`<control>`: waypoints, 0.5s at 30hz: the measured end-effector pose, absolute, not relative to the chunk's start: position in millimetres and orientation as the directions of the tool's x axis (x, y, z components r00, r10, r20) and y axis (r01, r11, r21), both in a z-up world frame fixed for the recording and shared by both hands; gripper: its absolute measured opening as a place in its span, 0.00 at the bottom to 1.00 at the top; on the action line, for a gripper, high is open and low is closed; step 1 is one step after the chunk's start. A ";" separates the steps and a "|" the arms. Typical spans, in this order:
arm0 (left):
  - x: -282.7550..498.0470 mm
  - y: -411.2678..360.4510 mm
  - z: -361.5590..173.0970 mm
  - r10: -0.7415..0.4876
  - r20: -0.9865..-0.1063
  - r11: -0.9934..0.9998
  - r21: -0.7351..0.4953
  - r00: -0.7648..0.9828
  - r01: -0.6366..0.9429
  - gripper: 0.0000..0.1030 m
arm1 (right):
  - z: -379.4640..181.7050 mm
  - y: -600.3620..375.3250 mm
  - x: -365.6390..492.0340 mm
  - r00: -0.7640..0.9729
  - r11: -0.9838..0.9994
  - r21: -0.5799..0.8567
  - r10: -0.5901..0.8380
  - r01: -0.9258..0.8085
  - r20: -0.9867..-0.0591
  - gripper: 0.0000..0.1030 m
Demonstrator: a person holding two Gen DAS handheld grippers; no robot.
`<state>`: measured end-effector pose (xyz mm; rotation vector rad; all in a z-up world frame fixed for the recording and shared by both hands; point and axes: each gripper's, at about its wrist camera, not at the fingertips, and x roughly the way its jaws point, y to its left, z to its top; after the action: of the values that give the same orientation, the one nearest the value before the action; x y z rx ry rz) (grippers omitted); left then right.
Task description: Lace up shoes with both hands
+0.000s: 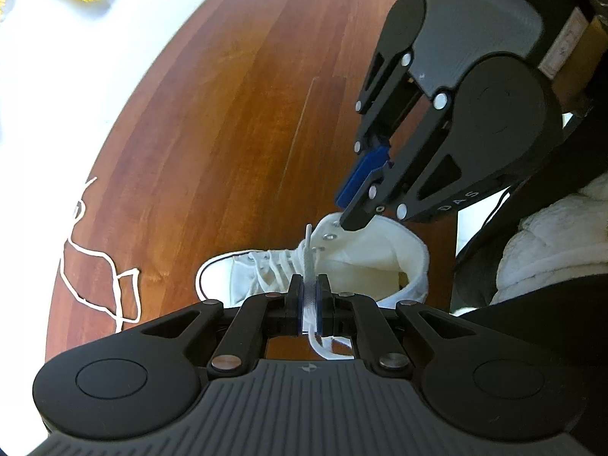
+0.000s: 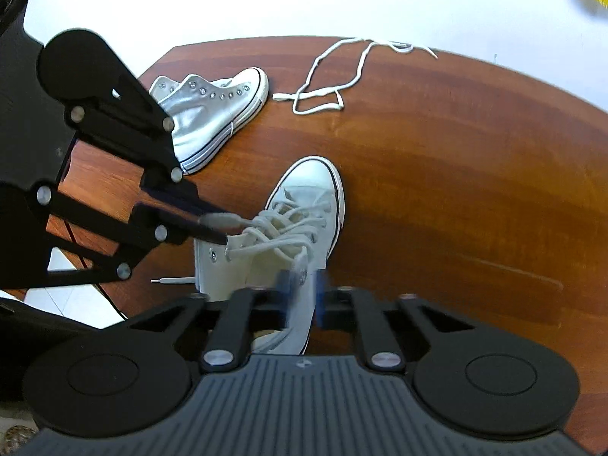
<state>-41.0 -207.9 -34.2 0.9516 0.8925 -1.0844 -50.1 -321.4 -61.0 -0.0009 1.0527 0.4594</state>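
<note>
Reddish-brown plank tabletop (image 2: 437, 174) fills both views, its curved far edge meeting pale floor. Wide bare wood lies beyond the toe of the white canvas high-top sneaker (image 2: 304, 209), which stands upright near the table's near edge. Its long axis runs from the open collar close to the cameras out to the rubber toe cap, which points away toward the far edge. Beyond that toe and to its right a loose white shoelace (image 2: 326, 87) lies in loops just inside the far edge. A second, silvery high-top sneaker (image 2: 205, 114) lies on its side beyond and left of the white sneaker, well apart.

Left gripper (image 1: 309, 304) is closed down on the white lace end (image 1: 307, 258) threaded from the sneaker, which rises flat between its blue pads above the laced tongue. Right gripper (image 2: 302, 296) sits at the collar's right eyelet flap; motion blur hides its tips, though from the left wrist its jaws look pressed together just above the top eyelets, with nothing visibly between them.
</note>
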 end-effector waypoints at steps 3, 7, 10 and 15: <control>-37.0 -213.8 -40.8 -0.274 -0.943 0.164 0.147 0.188 0.975 0.06 | -63.4 -325.9 -48.4 0.408 0.909 0.238 0.371 -0.341 -0.834 0.07; -33.4 -219.9 -47.0 -0.238 -0.961 0.155 0.105 0.140 0.982 0.06 | -66.1 -330.2 -46.2 0.409 0.910 0.265 0.384 -0.319 -0.828 0.07; -26.6 -226.3 -54.5 -0.208 -0.973 0.154 0.065 0.096 0.986 0.06 | -66.2 -331.3 -46.6 0.413 0.908 0.282 0.396 -0.311 -0.820 0.07; -19.6 -231.9 -57.9 -0.206 -0.976 0.170 0.032 0.067 0.985 0.06 | -66.4 -334.6 -47.2 0.415 0.907 0.293 0.403 -0.304 -0.816 0.08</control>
<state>-19.6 -231.9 -57.9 0.9570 1.0913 -1.1449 -47.2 -334.6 -66.4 0.1049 1.0537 0.4447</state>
